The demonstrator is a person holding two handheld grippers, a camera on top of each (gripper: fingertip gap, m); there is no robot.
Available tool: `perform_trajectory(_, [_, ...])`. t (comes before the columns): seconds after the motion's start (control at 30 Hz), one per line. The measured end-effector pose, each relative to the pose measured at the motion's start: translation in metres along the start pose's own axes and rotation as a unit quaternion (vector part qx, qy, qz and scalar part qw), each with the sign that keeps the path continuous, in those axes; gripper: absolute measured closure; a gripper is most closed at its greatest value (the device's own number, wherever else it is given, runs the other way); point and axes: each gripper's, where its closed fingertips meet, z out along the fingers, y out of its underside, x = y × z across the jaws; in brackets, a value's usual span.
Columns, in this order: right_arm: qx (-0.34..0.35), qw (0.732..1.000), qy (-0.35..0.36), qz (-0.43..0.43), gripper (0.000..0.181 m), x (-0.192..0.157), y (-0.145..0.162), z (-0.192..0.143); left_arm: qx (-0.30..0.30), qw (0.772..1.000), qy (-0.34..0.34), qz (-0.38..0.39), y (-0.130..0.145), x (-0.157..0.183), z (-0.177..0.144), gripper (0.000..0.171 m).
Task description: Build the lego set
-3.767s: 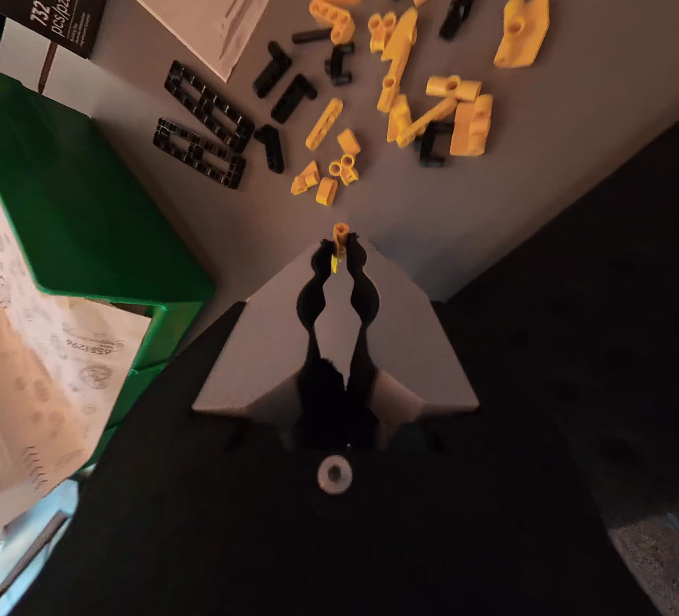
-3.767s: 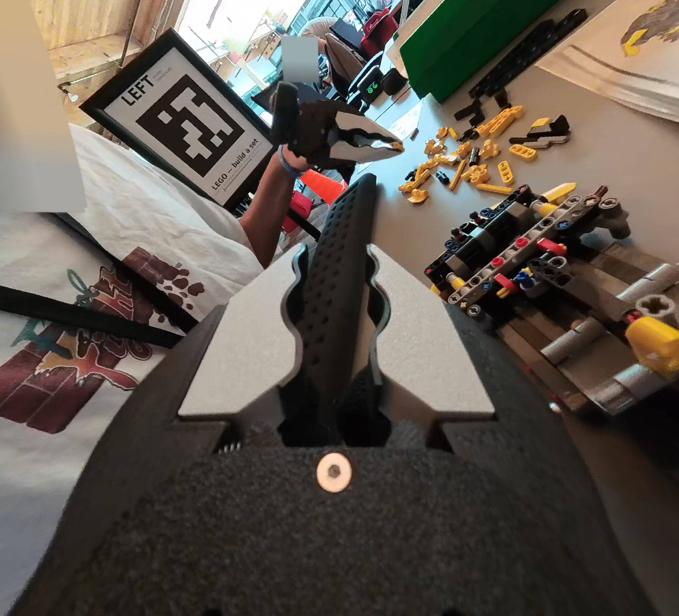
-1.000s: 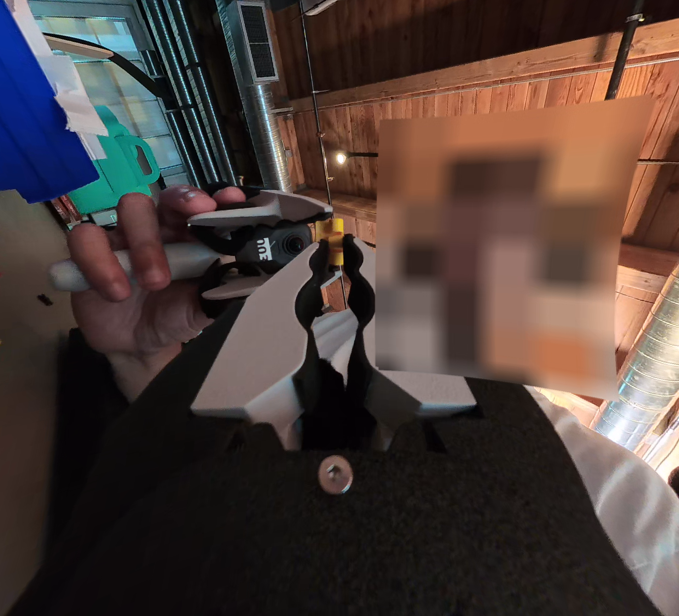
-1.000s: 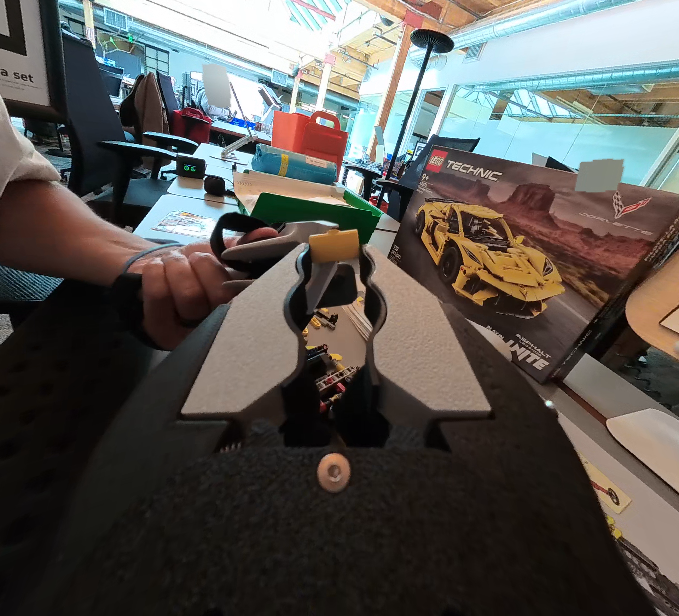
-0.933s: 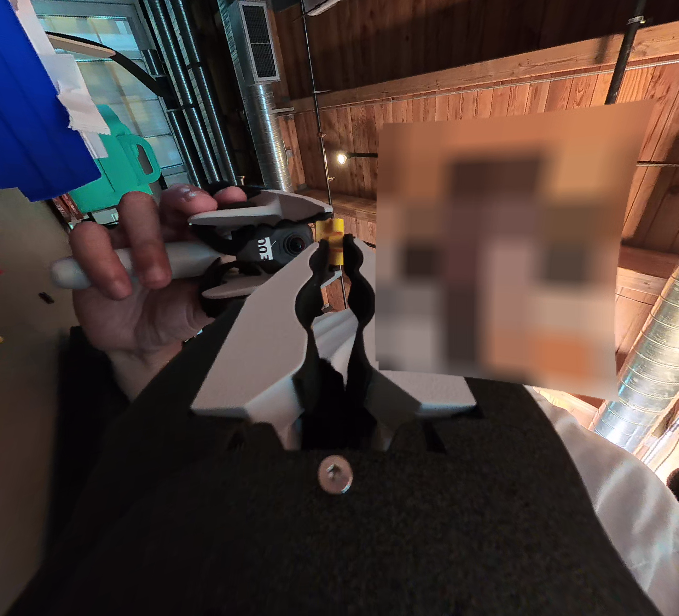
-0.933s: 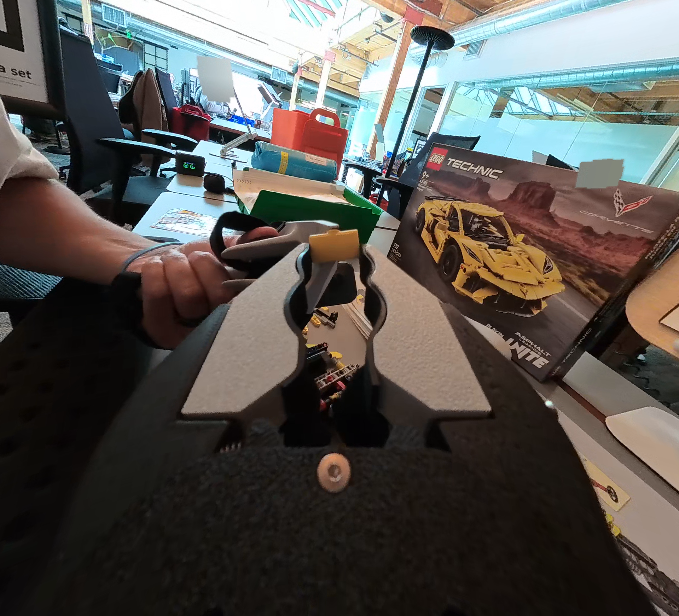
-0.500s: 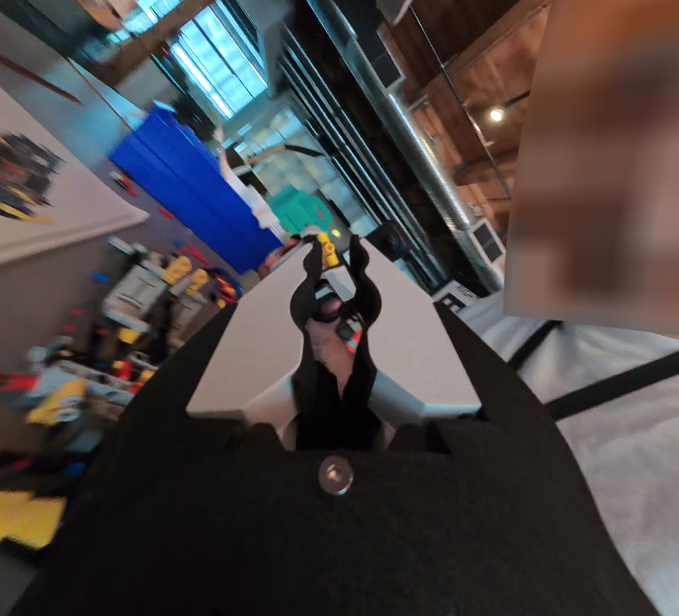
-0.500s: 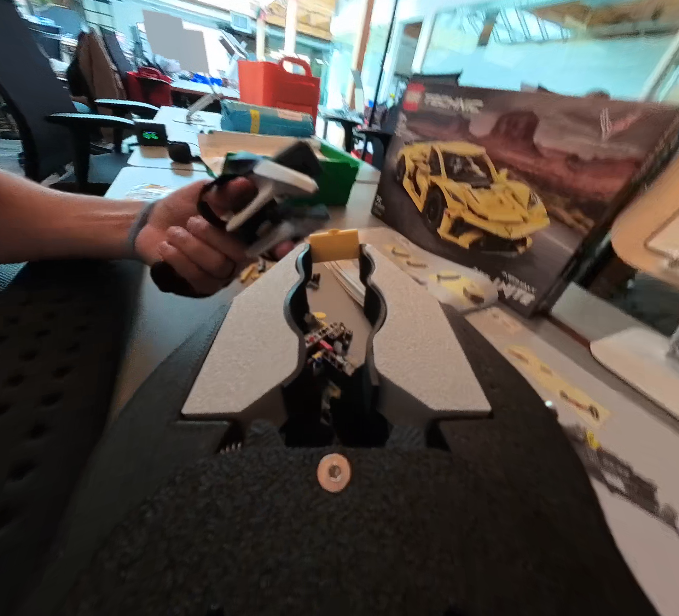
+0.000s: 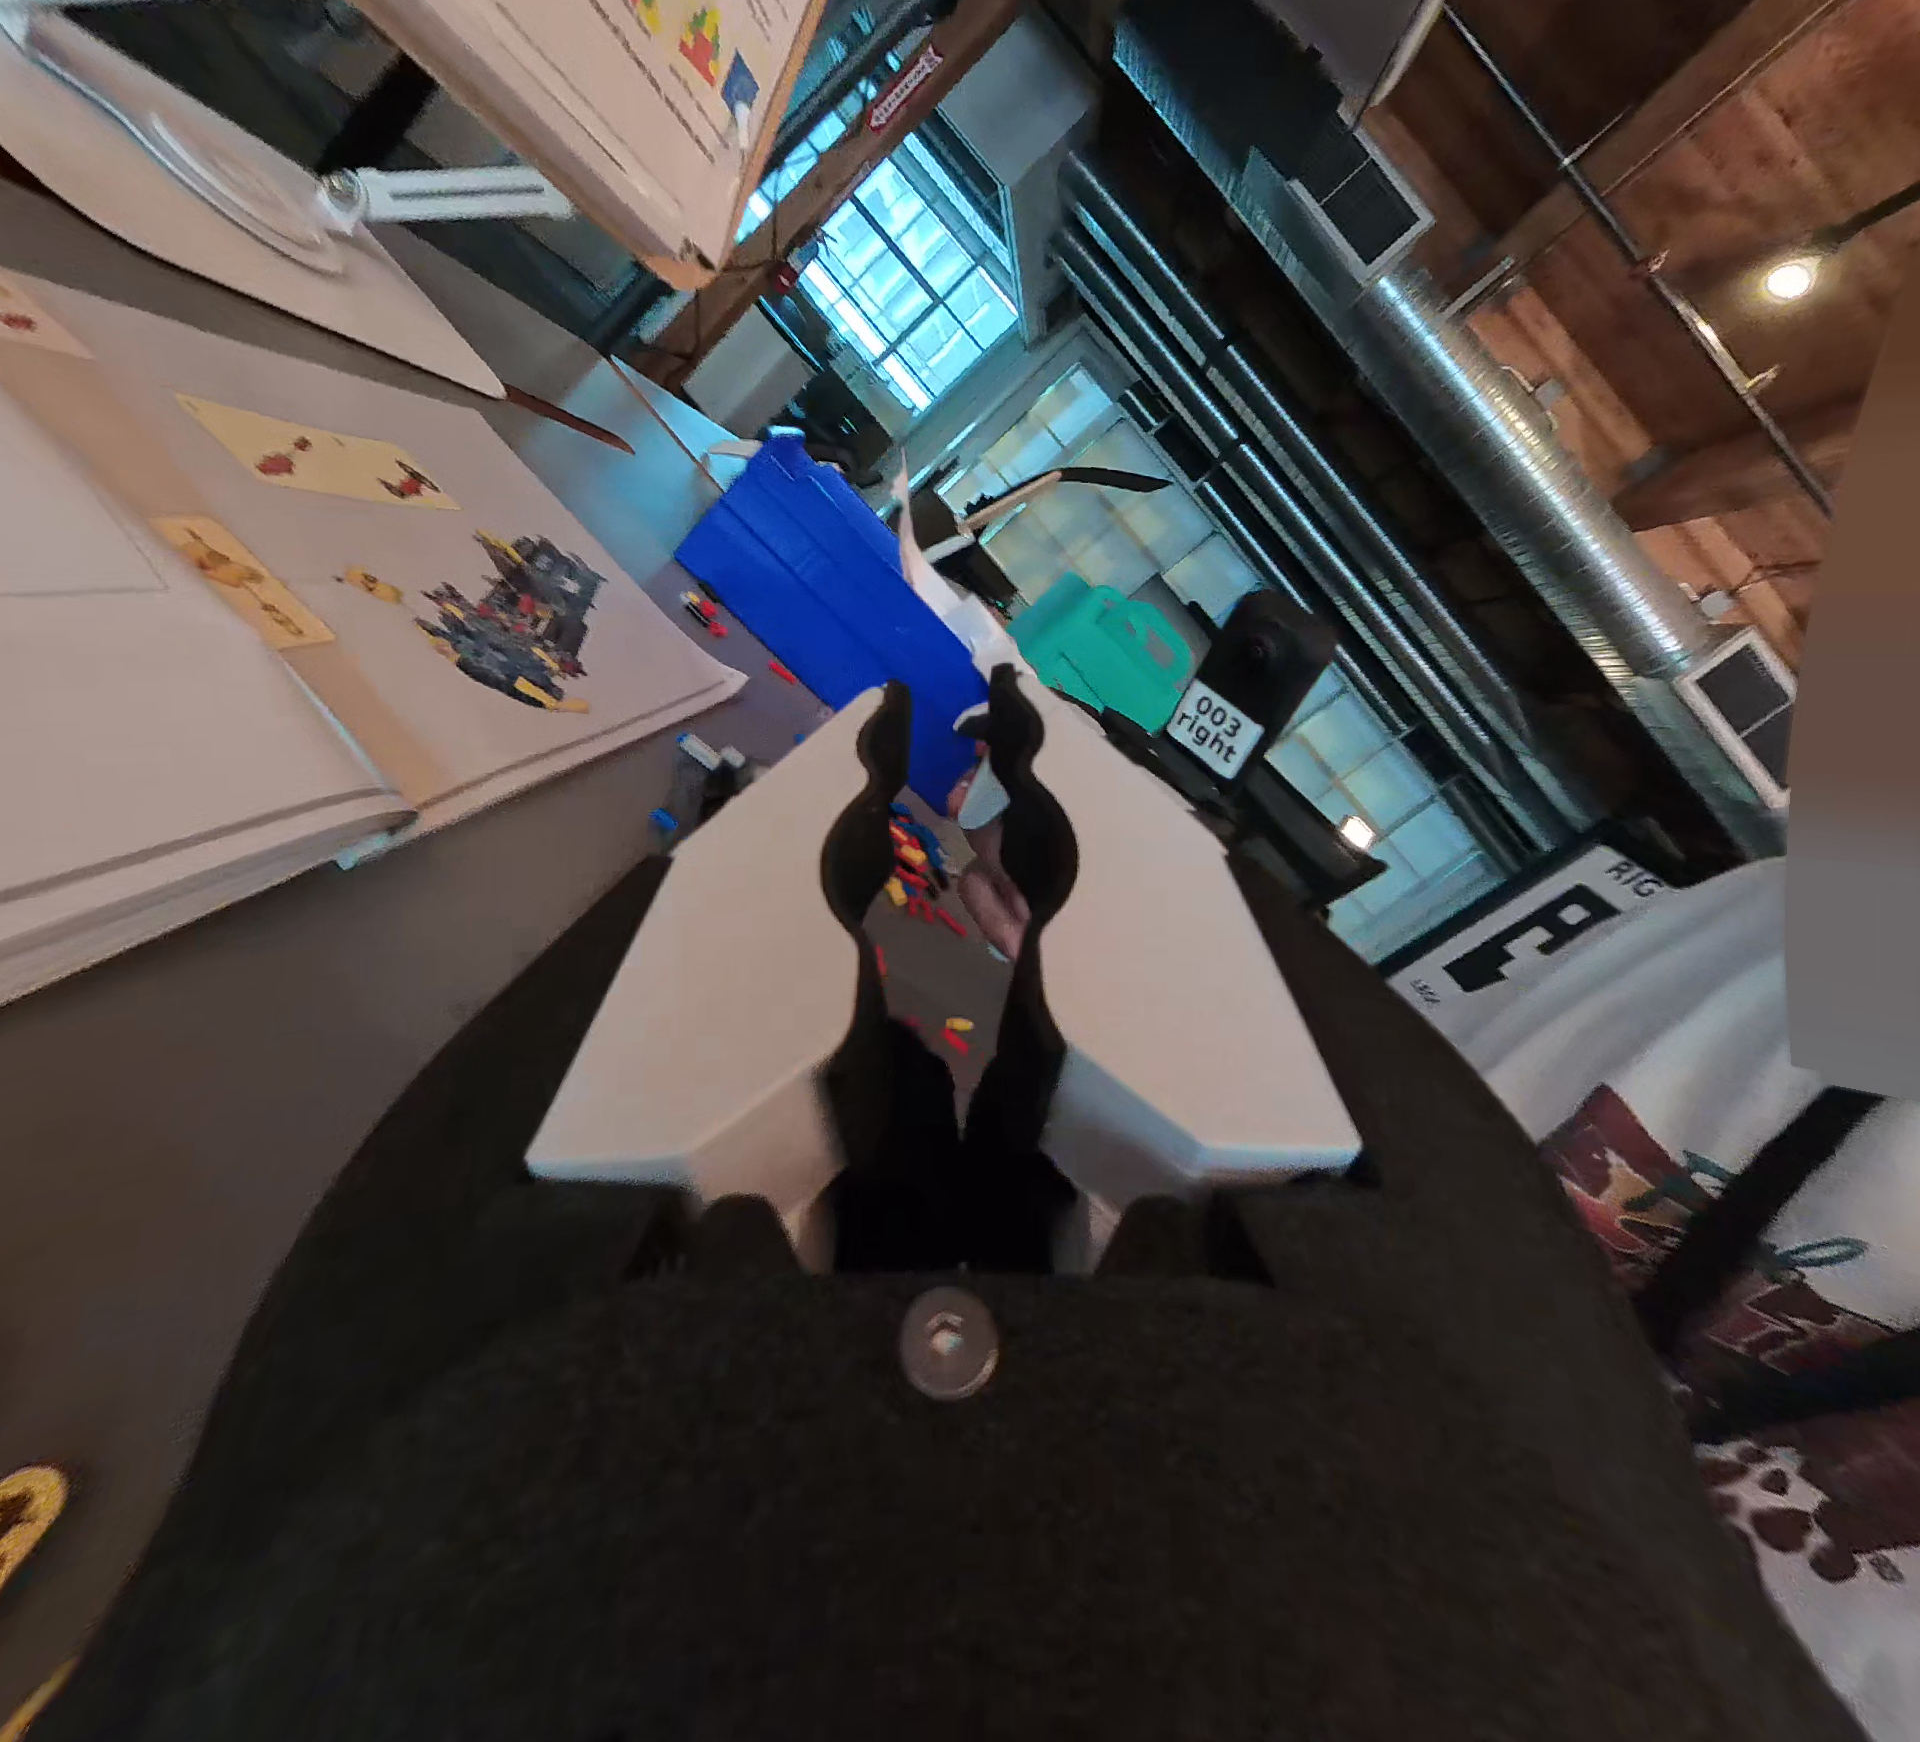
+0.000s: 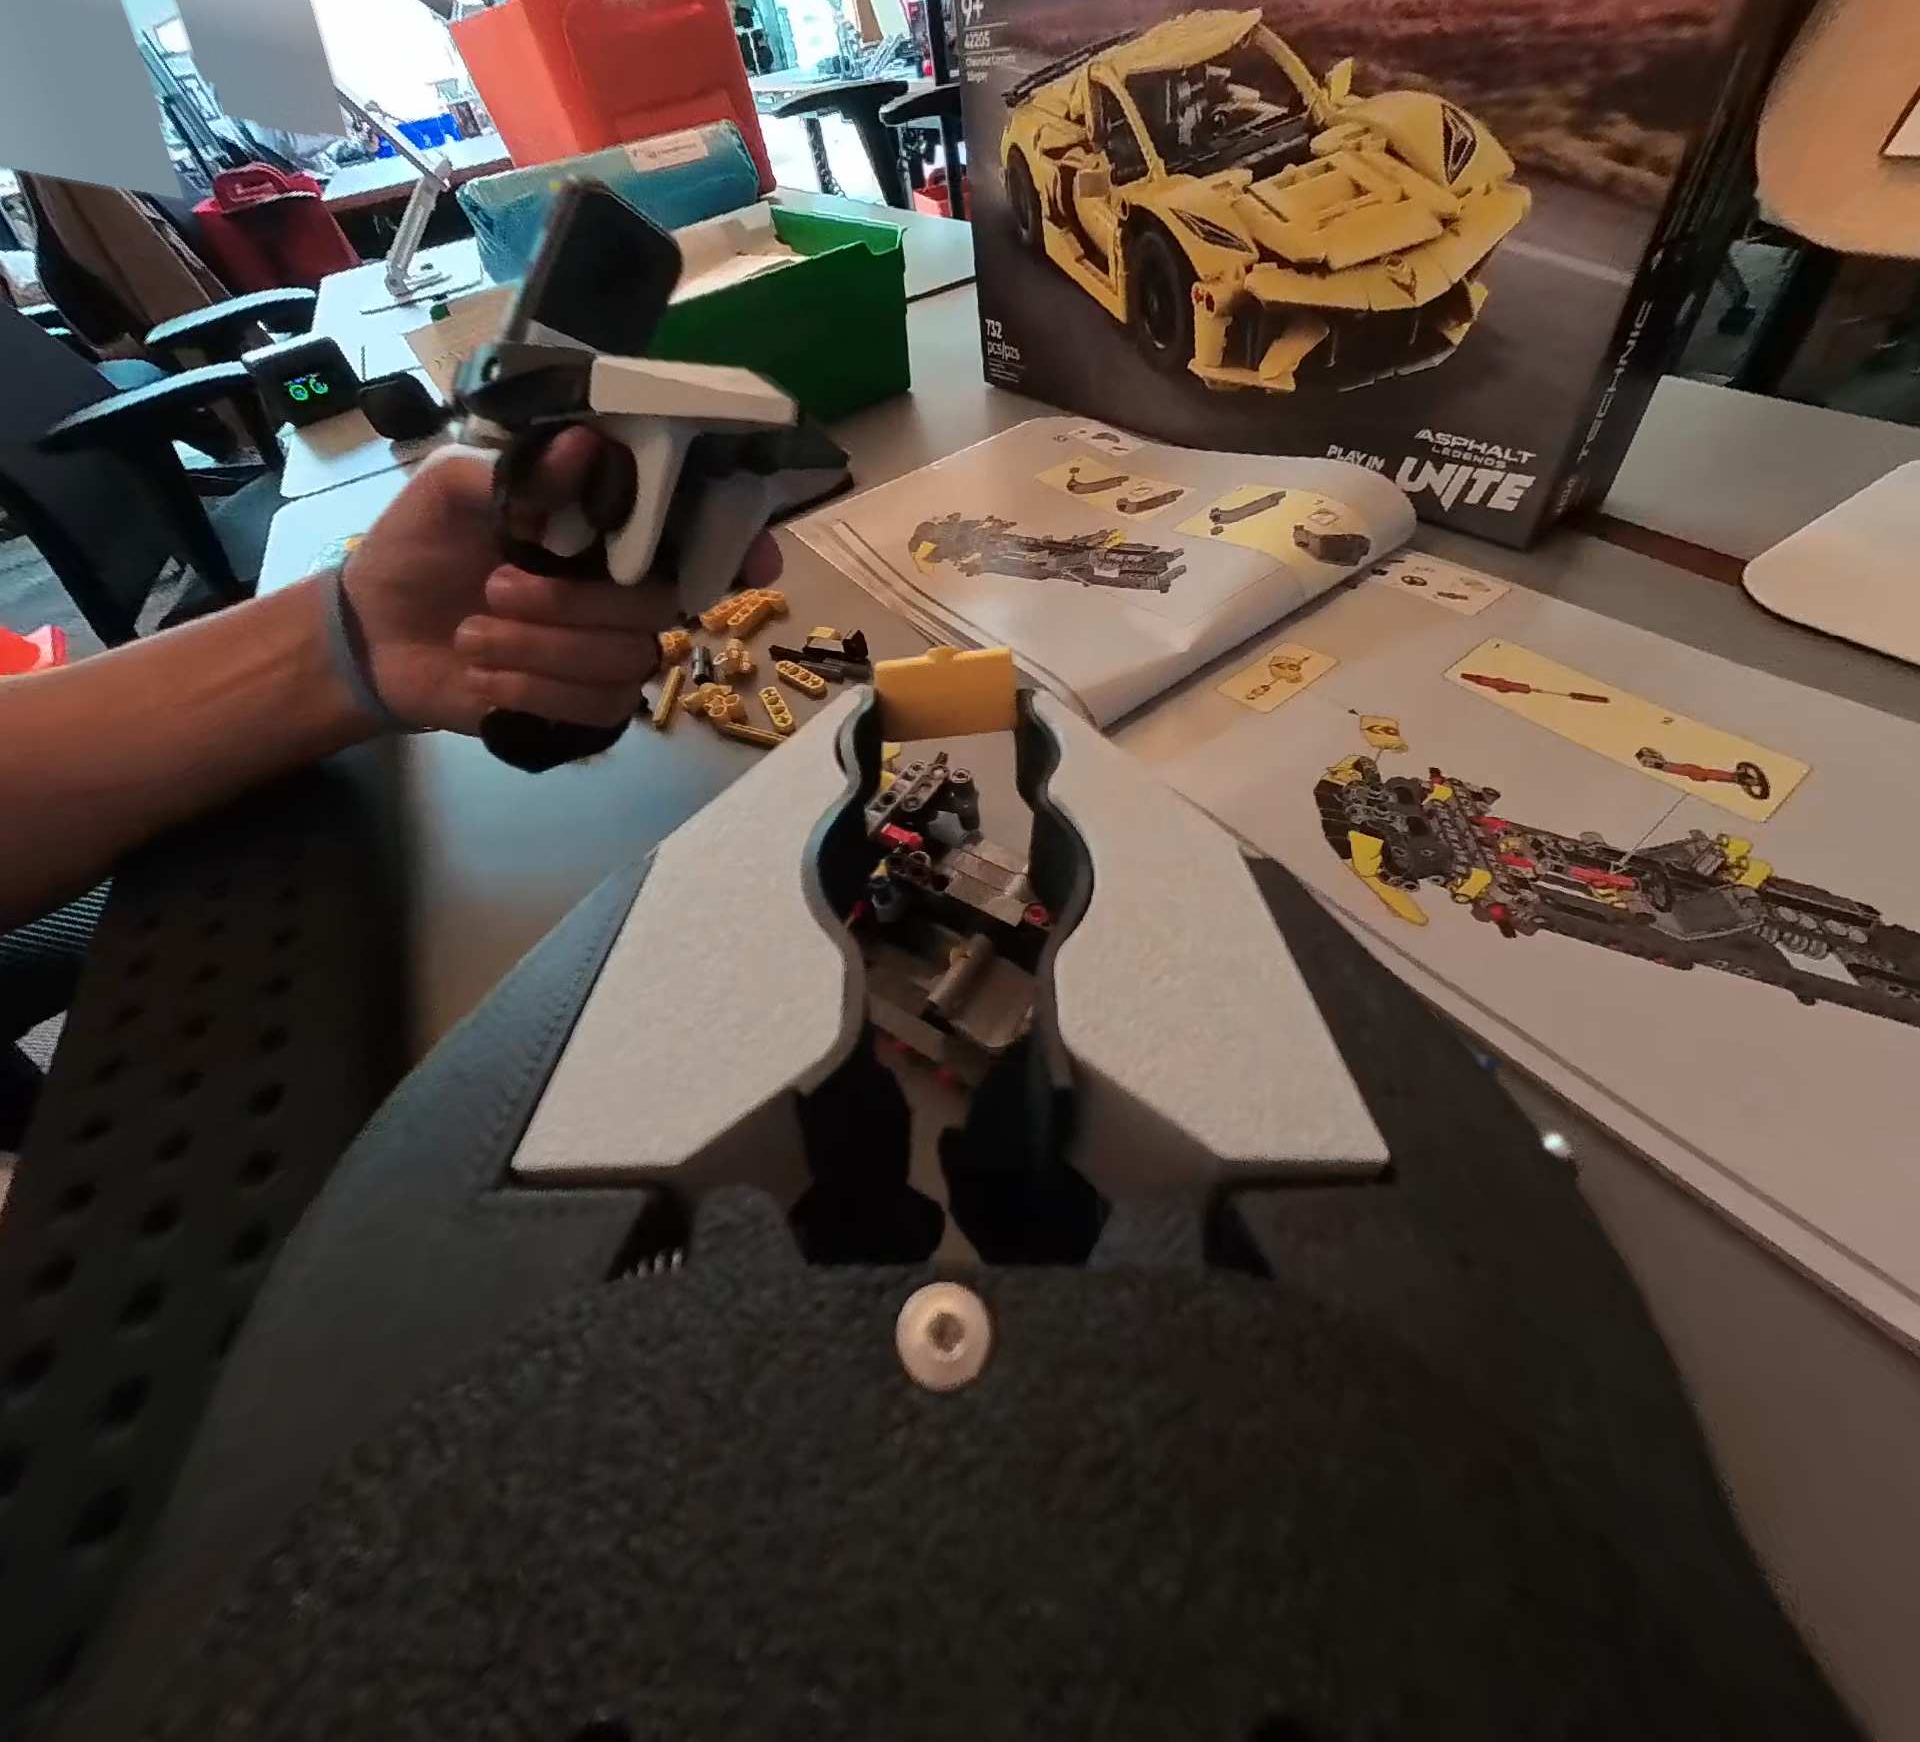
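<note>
One yellow brick pinched flat between right gripper fingers at the tips, long axis crosswise to them. Half-built chassis on table sits directly below and just beyond those tips, seen through the gap, so the right gripper looks nearer for the attach. Left gripper raised off to the side, fingers slightly spread, nothing between them. Loose yellow and black pieces lie near the instruction booklet.
</note>
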Motion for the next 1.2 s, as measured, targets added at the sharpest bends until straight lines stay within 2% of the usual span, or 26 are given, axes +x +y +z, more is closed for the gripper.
perform_trajectory(0.17, [0.006, 0.999, -0.023, 0.033, 0.158, -0.003, 0.000, 0.001, -0.018, 1.000, 0.010, -0.013, 0.009, 0.001, 0.005, 0.160])
perform_trajectory(0.4, [0.017, 0.997, -0.031, 0.067, 0.157, 0.002, -0.003, -0.001, -0.052, 0.997, -0.034, 0.047, 0.019, -0.005, 0.007, 0.160])
perform_trajectory(0.73, [0.021, 0.998, -0.015, 0.055, 0.157, 0.007, -0.004, -0.003, -0.053, 0.996, -0.066, 0.001, 0.018, -0.023, 0.002, 0.160])
perform_trajectory(1.2, [0.012, 0.999, -0.022, 0.043, 0.157, 0.000, -0.001, 0.000, -0.060, 0.997, -0.055, -0.005, 0.021, -0.020, 0.004, 0.160])
